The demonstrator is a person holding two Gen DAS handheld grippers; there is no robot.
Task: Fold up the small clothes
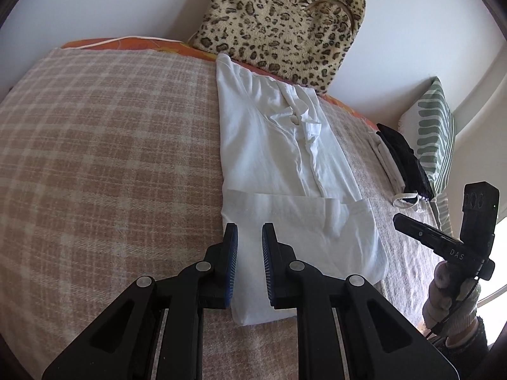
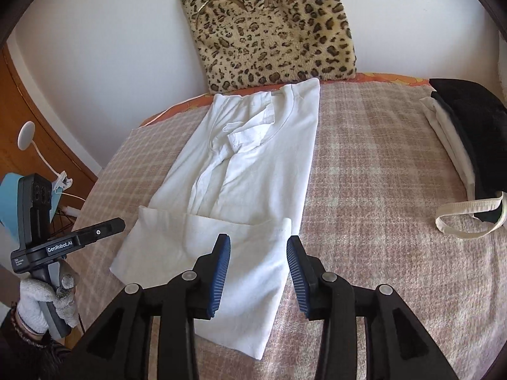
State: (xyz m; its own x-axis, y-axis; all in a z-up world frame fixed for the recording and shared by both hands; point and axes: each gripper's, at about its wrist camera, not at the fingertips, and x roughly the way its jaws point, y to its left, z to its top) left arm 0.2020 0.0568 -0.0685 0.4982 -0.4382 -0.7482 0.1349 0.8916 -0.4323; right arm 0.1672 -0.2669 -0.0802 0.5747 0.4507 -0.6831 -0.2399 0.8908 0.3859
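A white shirt (image 2: 240, 171) is laid out lengthwise on the plaid bed (image 2: 380, 190), sides already tucked in and the near hem flipped up once, so the lengthwise fold looks to be the step in hand. The left tongs (image 1: 250, 262) are held slightly parted over the near edge, nothing pinched. The right tongs (image 2: 258, 272) are spread wider, also released, hovering above the folded hem. Next, the near corners probably need to be gripped and carried toward the collar. A finished stack (image 2: 469, 139) is parked off to the right
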